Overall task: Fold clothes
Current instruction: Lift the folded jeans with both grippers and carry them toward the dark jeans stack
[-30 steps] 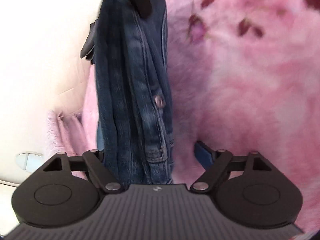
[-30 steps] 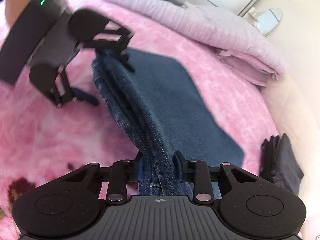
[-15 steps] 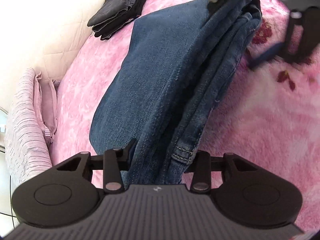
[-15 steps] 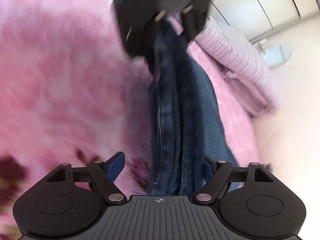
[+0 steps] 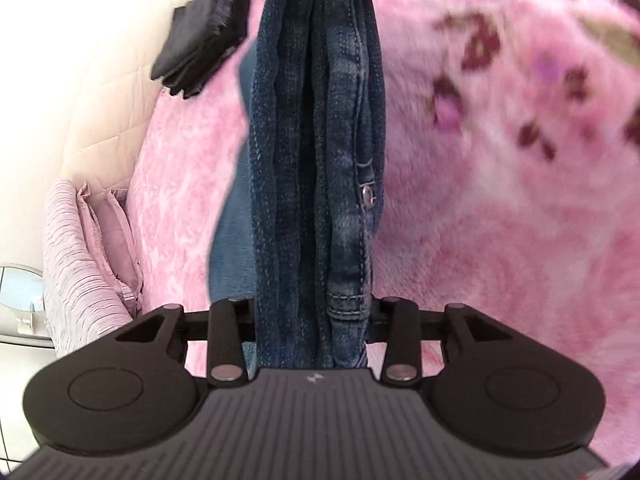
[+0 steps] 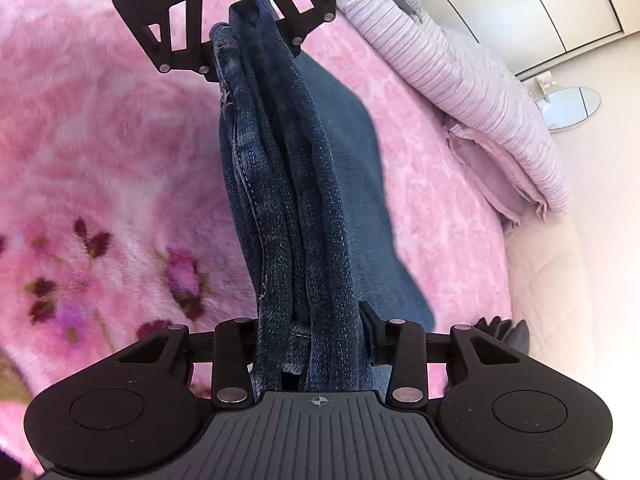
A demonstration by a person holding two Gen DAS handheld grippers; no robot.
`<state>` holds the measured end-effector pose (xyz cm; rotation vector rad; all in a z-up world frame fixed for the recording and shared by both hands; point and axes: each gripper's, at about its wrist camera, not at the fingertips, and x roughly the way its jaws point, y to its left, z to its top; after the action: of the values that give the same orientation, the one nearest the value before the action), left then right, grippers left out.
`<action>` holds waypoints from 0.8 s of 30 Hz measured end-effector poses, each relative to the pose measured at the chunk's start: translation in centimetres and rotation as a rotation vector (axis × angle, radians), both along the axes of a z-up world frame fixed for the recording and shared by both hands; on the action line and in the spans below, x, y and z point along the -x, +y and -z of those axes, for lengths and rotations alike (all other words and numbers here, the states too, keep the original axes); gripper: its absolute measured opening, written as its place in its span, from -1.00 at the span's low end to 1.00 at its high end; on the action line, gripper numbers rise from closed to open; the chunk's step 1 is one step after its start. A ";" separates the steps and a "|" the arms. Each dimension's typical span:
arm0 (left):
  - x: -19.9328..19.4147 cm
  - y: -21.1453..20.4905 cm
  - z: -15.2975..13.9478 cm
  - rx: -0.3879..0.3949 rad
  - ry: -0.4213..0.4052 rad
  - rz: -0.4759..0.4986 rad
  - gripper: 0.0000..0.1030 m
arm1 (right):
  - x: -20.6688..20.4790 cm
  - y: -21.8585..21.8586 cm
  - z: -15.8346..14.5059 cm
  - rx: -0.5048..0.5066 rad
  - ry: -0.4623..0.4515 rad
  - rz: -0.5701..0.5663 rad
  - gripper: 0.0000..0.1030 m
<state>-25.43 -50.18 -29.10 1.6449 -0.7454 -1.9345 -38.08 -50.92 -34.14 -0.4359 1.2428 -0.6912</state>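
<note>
The jeans [image 5: 316, 152] hang as one thick bundle stretched between the two tools, above the pink blanket [image 5: 500, 220]. The left gripper [image 5: 312, 316] is clamped on one end of the folded edge; the right gripper [image 6: 308, 332] is pinched on the other end, and each faces the other along the cloth. So the long axis of the bundle runs straight from tool to tool, taut and nearly level (neither hand is nearer, since both already have hold). A lower panel of denim droops towards the blanket on the side nearer the striped pillow [image 6: 460, 76]. I'd judge that the next move is to lay the bundle down flat, keeping both ends in line. A dark folded garment [image 5: 204, 28] sits well apart at the bed's edge.
</note>
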 end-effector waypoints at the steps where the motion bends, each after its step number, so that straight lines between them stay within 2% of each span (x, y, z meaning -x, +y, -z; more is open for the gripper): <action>1: 0.1 0.4 -1.1 -0.014 0.006 -0.002 -0.33 | 0.1 0.3 -1.3 -0.013 -0.002 -0.005 -0.25; 6: 0.6 3.1 -5.8 -0.075 0.029 -0.001 -0.37 | 1.5 2.1 -7.3 -0.099 0.010 -0.019 -0.25; 11: 1.3 5.5 -10.0 -0.122 0.042 0.003 -0.37 | 3.2 5.3 -11.0 -0.115 0.034 -0.036 -0.25; 18: 3.6 6.3 -14.8 -0.078 0.027 0.023 -0.37 | 5.2 6.7 -15.7 -0.081 0.023 -0.004 -0.25; 24: 7.4 5.7 -18.1 -0.037 0.011 0.033 -0.37 | 8.3 6.4 -19.2 -0.032 0.008 0.019 -0.25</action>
<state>-32.82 -44.50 -11.04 1.6520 -0.7409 -1.9903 -46.34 -44.53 -14.94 -0.4014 1.2647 -0.6853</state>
